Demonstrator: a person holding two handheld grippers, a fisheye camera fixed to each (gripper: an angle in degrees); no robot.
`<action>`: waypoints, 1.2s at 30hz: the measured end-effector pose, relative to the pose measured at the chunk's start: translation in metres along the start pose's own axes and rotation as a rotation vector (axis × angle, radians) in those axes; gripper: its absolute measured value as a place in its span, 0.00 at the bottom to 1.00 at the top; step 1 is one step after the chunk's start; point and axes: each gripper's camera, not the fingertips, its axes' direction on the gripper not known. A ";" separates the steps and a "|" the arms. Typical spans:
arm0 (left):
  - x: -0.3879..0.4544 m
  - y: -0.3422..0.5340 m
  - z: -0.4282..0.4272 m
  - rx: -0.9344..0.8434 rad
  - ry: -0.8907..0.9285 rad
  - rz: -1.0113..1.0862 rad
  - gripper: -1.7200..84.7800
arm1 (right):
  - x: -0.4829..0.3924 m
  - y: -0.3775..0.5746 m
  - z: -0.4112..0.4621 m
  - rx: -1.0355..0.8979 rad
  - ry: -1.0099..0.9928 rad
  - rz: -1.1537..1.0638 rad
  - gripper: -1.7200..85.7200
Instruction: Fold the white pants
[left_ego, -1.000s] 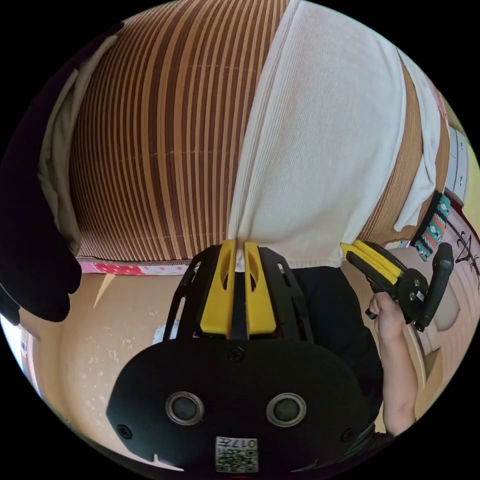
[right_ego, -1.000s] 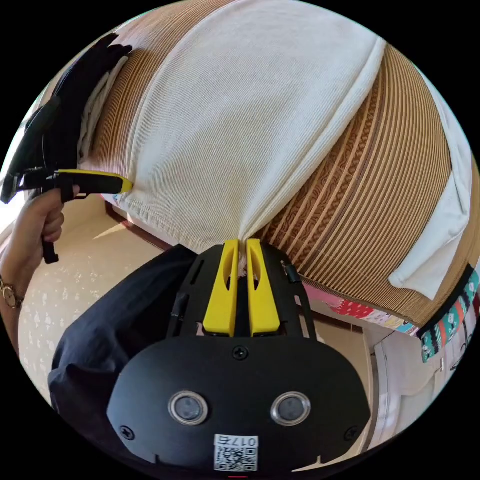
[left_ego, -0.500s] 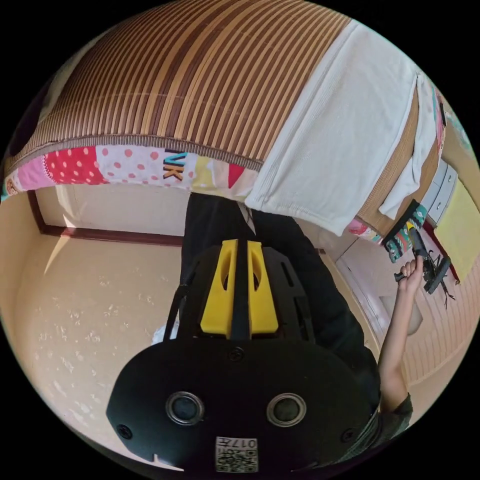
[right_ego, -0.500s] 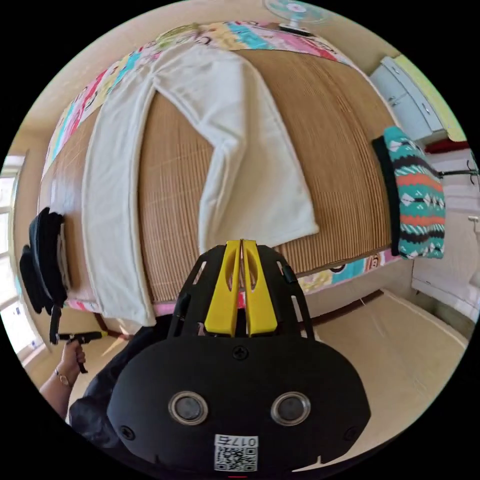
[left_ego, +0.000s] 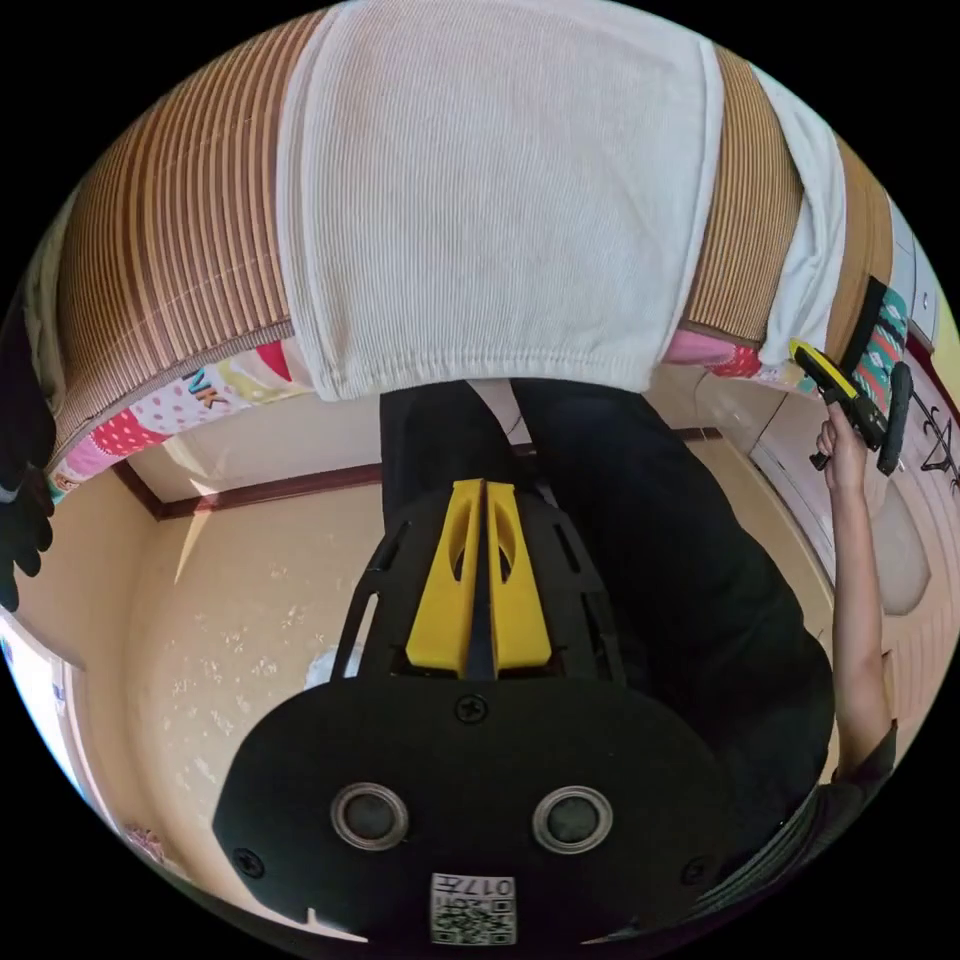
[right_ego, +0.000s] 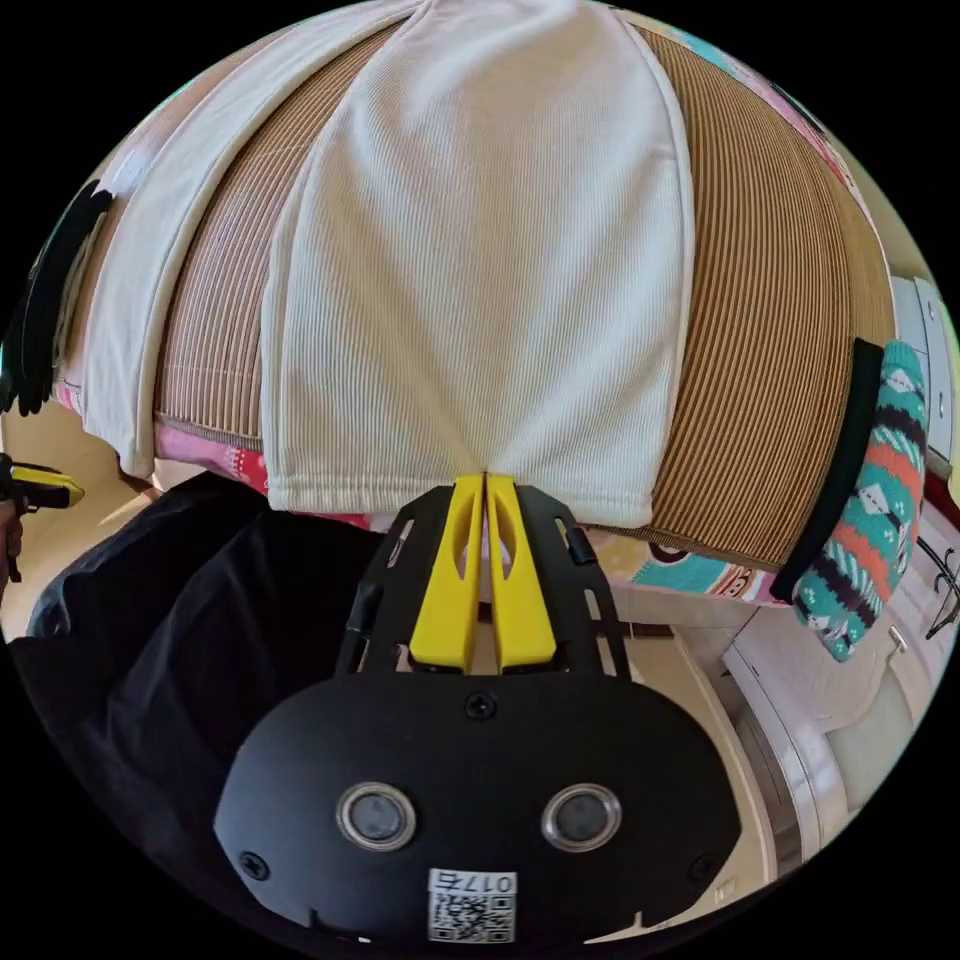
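The white pants (right_ego: 470, 270) lie spread on a striped bamboo mat (right_ego: 780, 330) covering a bed, both leg hems hanging just over the mat's near edge above a patchwork sheet (left_ego: 190, 400). In the right gripper view, the right gripper (right_ego: 486, 482) has its yellow jaws pressed together with their tips at the middle of one leg's hem, where the ribbed cloth gathers into a small pucker; whether cloth is actually caught between the jaws cannot be told. The second leg runs along the mat to the left. In the left gripper view, the left gripper (left_ego: 485, 488) is closed on nothing, its tips below the other leg's hem and apart from it, over the person's dark trousers (left_ego: 640, 560) and the pale floor (left_ego: 250, 620). To the right there, a hand (left_ego: 842, 452) holds the right gripper at the far leg's hem. A folded patterned knit (right_ego: 870, 500) hangs over the mat's edge, well apart from the pants.
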 end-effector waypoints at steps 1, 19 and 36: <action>0.008 -0.001 0.001 0.000 -0.004 0.015 0.01 | 0.017 0.009 0.000 -0.023 -0.103 0.048 0.03; 0.022 0.004 0.016 0.109 0.073 0.031 0.01 | 0.169 0.086 -0.026 0.218 -0.368 0.374 0.14; 0.111 -0.036 -0.005 0.300 0.388 0.392 0.13 | 0.153 0.176 -0.103 0.406 -0.953 -0.220 0.04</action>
